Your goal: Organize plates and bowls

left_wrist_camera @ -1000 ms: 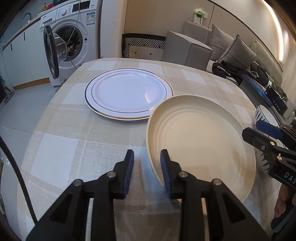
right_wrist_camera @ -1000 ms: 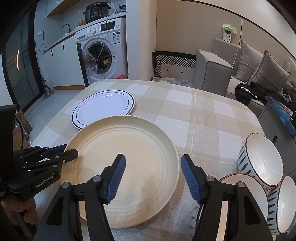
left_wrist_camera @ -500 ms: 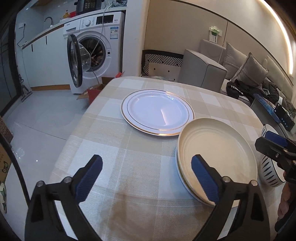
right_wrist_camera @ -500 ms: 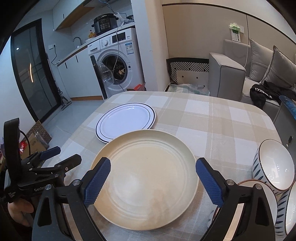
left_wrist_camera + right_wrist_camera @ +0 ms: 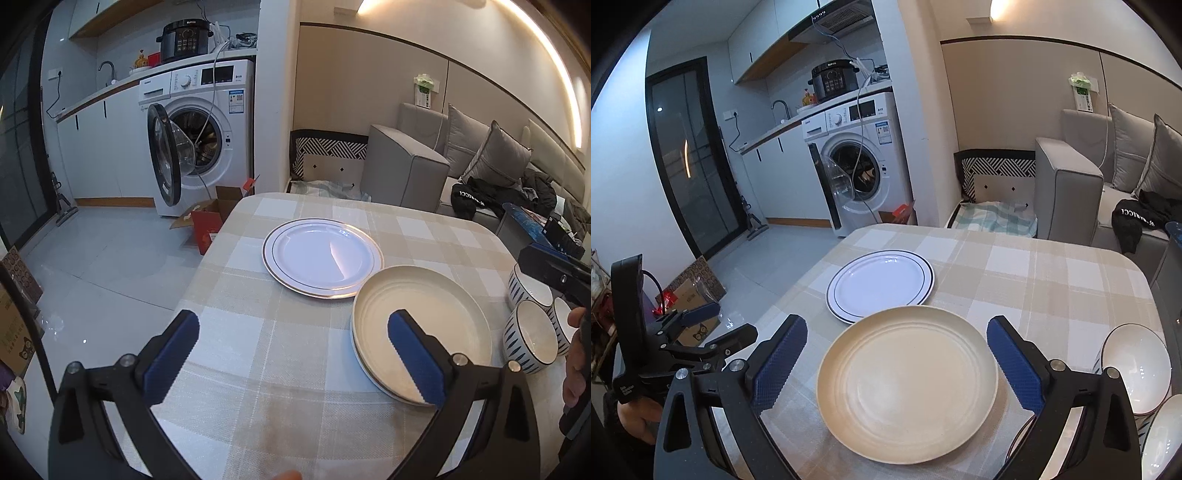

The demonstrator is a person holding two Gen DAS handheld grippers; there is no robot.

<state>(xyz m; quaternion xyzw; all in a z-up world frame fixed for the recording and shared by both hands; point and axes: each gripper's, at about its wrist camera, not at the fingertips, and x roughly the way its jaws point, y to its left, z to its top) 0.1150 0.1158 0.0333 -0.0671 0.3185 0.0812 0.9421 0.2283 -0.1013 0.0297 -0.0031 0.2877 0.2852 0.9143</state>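
Blue-padded jaws of the left gripper (image 5: 291, 354) stood wide apart above the checked tablecloth (image 5: 236, 295), holding nothing. The right gripper (image 5: 897, 363) was still spreading its jaws, the cream plate (image 5: 908, 384) lying free on the table below them. That cream plate sat on another plate, whose white edge showed underneath in the left wrist view. Just beyond it, on the far left, lay a white gold-rimmed plate (image 5: 323, 256). Blue-striped bowls (image 5: 532, 339) clustered at the near right edge.

free: table's left (image 5: 236, 332) | blocked: right — plates (image 5: 421, 325), bowls (image 5: 532, 339)
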